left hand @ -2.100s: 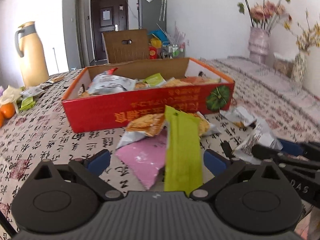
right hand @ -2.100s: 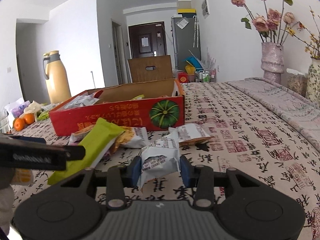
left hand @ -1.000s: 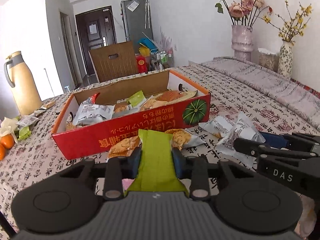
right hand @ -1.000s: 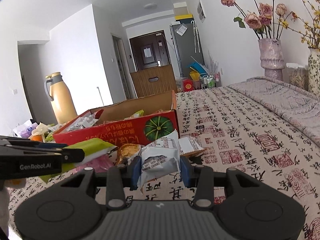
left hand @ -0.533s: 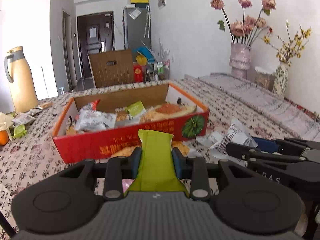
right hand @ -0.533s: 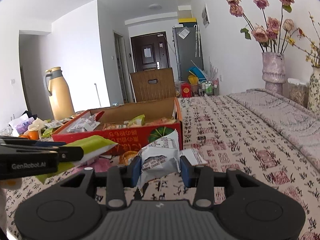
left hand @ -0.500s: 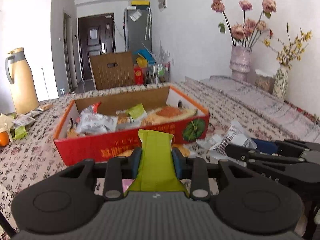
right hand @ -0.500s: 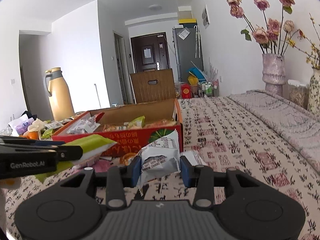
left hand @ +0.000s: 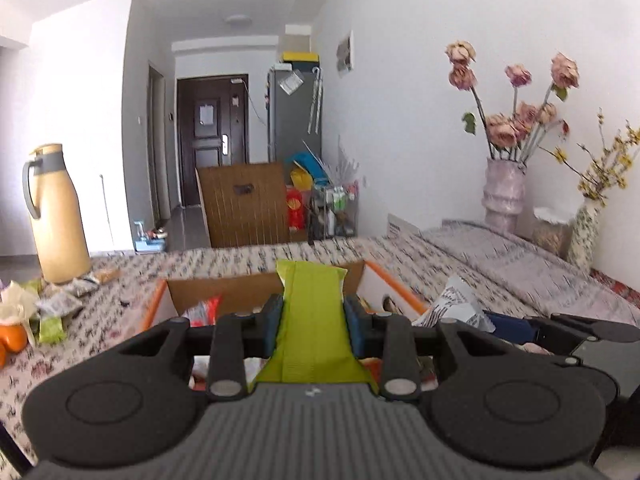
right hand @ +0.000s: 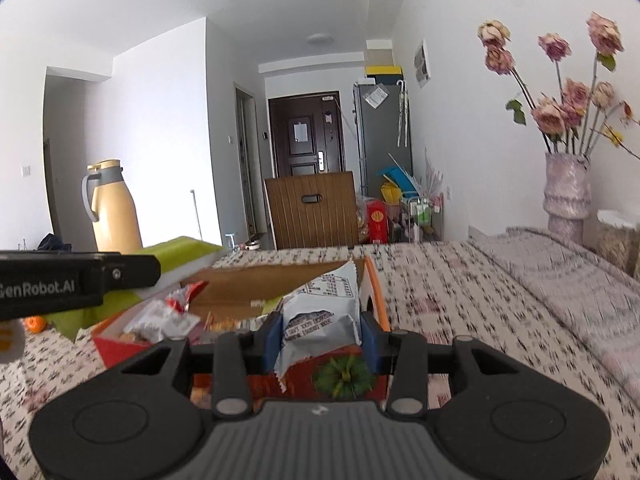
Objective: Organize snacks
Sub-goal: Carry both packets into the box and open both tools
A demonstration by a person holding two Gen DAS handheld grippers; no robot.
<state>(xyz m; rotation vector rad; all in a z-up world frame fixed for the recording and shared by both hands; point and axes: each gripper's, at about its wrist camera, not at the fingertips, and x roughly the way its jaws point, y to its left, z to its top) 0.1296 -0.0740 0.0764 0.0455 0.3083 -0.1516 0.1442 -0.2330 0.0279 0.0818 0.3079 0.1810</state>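
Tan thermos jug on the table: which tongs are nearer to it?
Left. The left tongs, gripping the green packet, are on the side of the thermos jug; the right tongs, gripping the white packet, are farther over, toward the vase.

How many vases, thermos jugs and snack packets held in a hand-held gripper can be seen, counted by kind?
Vases: 2, the pink vase and the speckled vase.
Thermos jugs: 1, the tan jug.
Held snack packets: 2, the green packet in the left hand-held gripper and the grey packet in the right hand-held gripper.
Total: 5
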